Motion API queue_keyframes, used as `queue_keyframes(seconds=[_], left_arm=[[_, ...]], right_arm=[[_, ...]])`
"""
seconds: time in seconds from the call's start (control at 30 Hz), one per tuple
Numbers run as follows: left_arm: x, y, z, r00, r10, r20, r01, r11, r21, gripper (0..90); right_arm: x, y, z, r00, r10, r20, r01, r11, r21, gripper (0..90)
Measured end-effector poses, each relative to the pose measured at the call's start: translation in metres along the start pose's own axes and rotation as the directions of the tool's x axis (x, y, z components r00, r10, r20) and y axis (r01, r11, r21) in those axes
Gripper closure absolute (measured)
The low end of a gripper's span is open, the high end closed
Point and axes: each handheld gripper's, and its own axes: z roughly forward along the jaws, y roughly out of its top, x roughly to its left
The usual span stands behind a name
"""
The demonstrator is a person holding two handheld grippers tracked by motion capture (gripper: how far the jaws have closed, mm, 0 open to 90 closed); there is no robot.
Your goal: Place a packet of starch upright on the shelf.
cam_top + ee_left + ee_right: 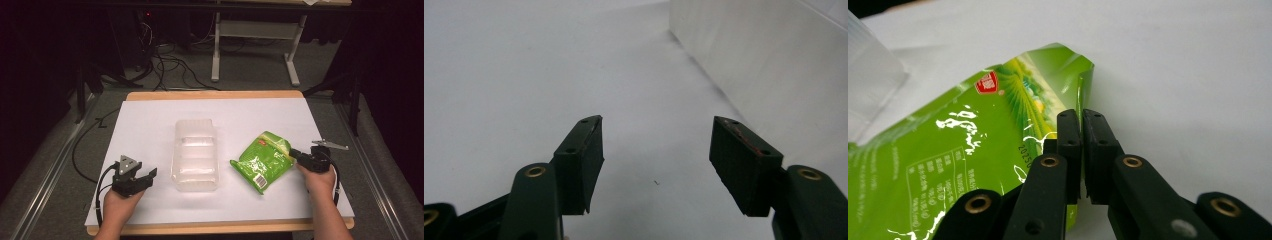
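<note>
A green snack bag (262,160) lies on the white table right of centre, and it is large in the right gripper view (948,165). My right gripper (296,154) is shut on the bag's sealed right edge (1081,125), its jaws pressed together on the foil. A clear plastic container (195,154) lies in the middle of the table; its frosted wall (774,70) rises at the right of the left gripper view. My left gripper (148,176) rests left of the container, open with nothing between its fingers (656,152).
The white sheet (150,120) covers a wooden table whose edge (215,94) shows at the back. A small grey metal piece (330,145) lies near the right edge. Cables and a desk frame (255,45) stand on the floor beyond.
</note>
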Motion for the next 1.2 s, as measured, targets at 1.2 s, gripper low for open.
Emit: queue_keyframes(seconds=[1.2], left_arm=[[-0.001, 0.001, -0.003, 0.9999, 0.012, 0.007, -0.012, 0.9995, -0.03, 38.5]], right_arm=[[0.074, 0.046, -0.082, 0.9742, -0.226, 0.011, 0.207, 0.871, -0.446, 90.0]])
